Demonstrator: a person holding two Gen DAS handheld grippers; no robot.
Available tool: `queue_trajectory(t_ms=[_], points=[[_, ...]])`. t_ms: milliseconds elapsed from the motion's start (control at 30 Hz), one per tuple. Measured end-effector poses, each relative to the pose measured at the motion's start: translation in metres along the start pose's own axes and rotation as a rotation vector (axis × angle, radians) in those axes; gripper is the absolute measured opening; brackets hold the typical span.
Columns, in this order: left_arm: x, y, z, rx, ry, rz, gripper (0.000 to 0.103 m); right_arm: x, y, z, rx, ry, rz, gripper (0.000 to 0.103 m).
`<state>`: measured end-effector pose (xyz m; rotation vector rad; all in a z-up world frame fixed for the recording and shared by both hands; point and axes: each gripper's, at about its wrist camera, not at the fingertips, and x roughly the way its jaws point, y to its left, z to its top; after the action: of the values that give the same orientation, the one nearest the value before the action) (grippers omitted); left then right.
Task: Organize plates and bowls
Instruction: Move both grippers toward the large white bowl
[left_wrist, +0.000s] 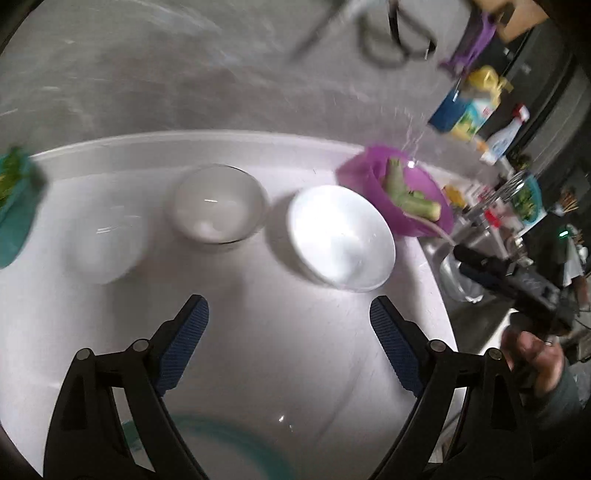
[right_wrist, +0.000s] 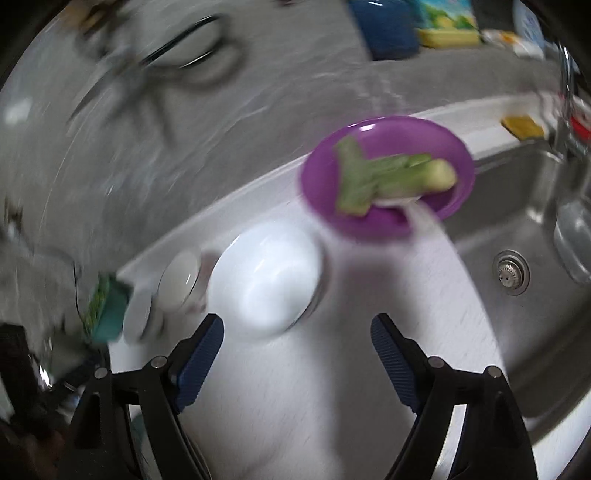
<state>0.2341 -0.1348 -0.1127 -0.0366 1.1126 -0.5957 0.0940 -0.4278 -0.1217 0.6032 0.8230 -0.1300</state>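
Glossy round white bowl (left_wrist: 341, 238), clear glass bowl (left_wrist: 220, 204), purple plastic bowl (right_wrist: 388, 177), both ribbed claws spread, empty

Ahead of the wide-open left gripper (left_wrist: 289, 325), bare white counter (left_wrist: 277, 369) gives a free lane up to a row of obstacles: a white bowl (left_wrist: 105, 245), a clear glass bowl (left_wrist: 220, 204) and a stack of white bowls (left_wrist: 341, 238), with narrow gaps between them. A purple bowl of green stalks (left_wrist: 397, 192) blocks the far right corner just behind the stack, a teal bowl (left_wrist: 16, 206) the left edge. Before the parted right gripper (right_wrist: 297, 330), the bowl stack (right_wrist: 267, 280) stands close; the steel sink (right_wrist: 517, 240) lies open rightward.
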Motion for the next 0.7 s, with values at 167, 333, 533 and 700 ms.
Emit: queue_trajectory(t_ms=[167, 333, 533, 700], points=[[0.077, -0.028, 0.031, -0.023, 0.097, 0.096, 0.089, 0.028, -0.025, 0.018, -0.002, 0.078, 0.034, 0.084], [0.126, -0.021, 0.04, -0.069, 0.149, 0.108, 0.089, 0.061, -0.039, 0.011, 0.019, 0.137, 0.033, 0.084], [0.162, -0.017, 0.046, -0.061, 0.173, 0.102, 0.088, 0.081, -0.035, 0.011, 0.015, 0.118, 0.007, 0.08], [0.182, -0.015, 0.055, -0.027, 0.182, 0.09, 0.066, 0.097, -0.025, 0.017, -0.016, 0.104, -0.036, 0.077]])
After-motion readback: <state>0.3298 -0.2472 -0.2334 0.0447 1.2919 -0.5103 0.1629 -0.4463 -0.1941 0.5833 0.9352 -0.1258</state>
